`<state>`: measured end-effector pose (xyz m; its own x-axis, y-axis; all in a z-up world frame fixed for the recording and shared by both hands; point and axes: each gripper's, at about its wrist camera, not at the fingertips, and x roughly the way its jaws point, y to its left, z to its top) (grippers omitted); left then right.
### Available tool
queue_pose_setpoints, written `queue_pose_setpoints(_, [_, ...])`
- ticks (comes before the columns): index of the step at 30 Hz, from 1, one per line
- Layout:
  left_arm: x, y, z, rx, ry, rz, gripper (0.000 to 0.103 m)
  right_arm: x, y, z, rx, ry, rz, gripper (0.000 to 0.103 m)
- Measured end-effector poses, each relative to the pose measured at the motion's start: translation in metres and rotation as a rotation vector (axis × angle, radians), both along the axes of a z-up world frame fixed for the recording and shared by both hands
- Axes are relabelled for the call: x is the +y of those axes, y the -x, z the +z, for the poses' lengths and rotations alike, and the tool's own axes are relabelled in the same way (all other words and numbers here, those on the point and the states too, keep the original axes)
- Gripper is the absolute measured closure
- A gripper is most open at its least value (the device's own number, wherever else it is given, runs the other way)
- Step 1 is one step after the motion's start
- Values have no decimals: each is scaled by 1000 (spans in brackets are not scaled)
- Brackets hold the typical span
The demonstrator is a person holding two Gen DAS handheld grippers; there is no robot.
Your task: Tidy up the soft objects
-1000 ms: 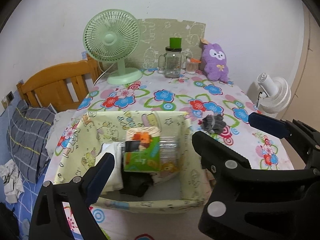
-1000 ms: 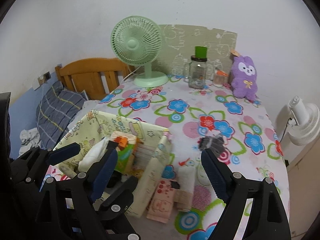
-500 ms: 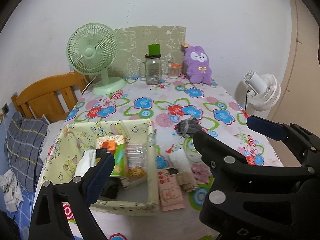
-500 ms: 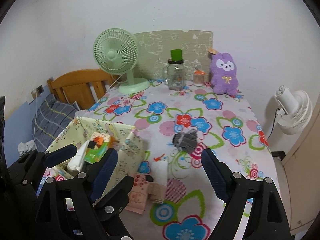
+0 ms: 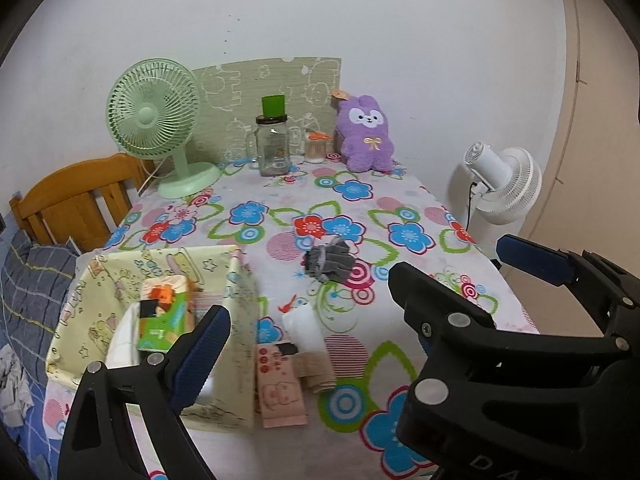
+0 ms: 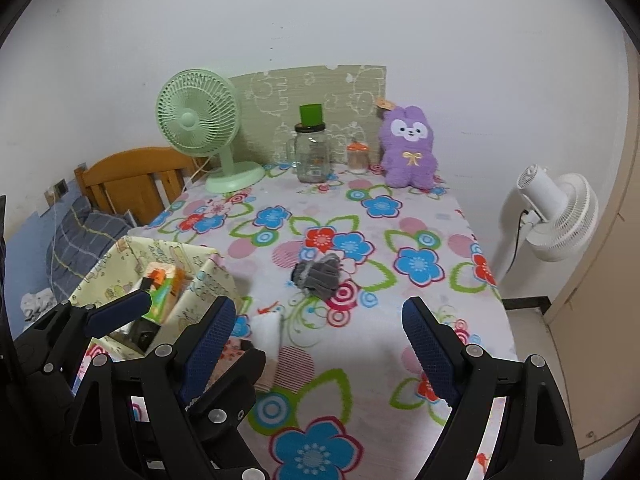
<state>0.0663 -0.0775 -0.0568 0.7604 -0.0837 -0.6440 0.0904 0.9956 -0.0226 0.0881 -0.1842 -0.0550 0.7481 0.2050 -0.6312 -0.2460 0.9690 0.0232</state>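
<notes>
A grey knitted glove point(image 5: 330, 266) point(image 6: 318, 274) lies bunched in the middle of the flowered tablecloth. Nearer to me lie a white rolled cloth point(image 5: 304, 328) point(image 6: 266, 330), a beige folded cloth point(image 5: 316, 372) and a pink packet point(image 5: 280, 388). The yellow fabric box point(image 5: 100, 292) point(image 6: 208, 276) at the left holds a green tissue pack point(image 5: 162, 316) and other soft items. A purple plush toy point(image 5: 364, 136) point(image 6: 408, 148) sits against the back wall. My left gripper point(image 5: 320, 320) and right gripper point(image 6: 318, 308) hover side by side above the near table, both open and holding nothing. The right gripper hides the left one's right finger.
A green desk fan point(image 5: 154, 116), a glass jar point(image 5: 274, 148) with a green cup on it and a small orange-lidded jar stand at the back. A white fan point(image 5: 504, 184) stands off the table's right edge. A wooden headboard point(image 5: 72, 200) and a bed lie to the left.
Both grippers have moved to the right, away from over the yellow box, toward the loose cloths on the table. Their jaws have stayed wide open.
</notes>
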Motion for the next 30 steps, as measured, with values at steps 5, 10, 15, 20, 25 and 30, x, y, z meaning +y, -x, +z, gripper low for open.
queue_pose_setpoints(5, [-10,-2,-10,22,8,-13,9,-10,0,-7,12,18,-13,15])
queue_pose_setpoints(10, [-19,-7,-23,54,12,-22,11,-15,-3,-18,31,36,-21,15])
queue_pose_setpoints(15, [-24,-13,-36,87,13,-23,11,-20,-10,-34,67,37,-31,15])
queue_pose_setpoints(20, [-26,-19,-52,127,12,-12,11,-24,-16,-50,105,38,-35,15])
queue_pose_setpoints(25, [-27,-24,-63,160,12,7,11,-26,-23,-62,138,40,-38,15])
queue_pose_setpoints(30, [-26,-30,-72,189,6,26,11,-27,-30,-73,161,40,-40,15])
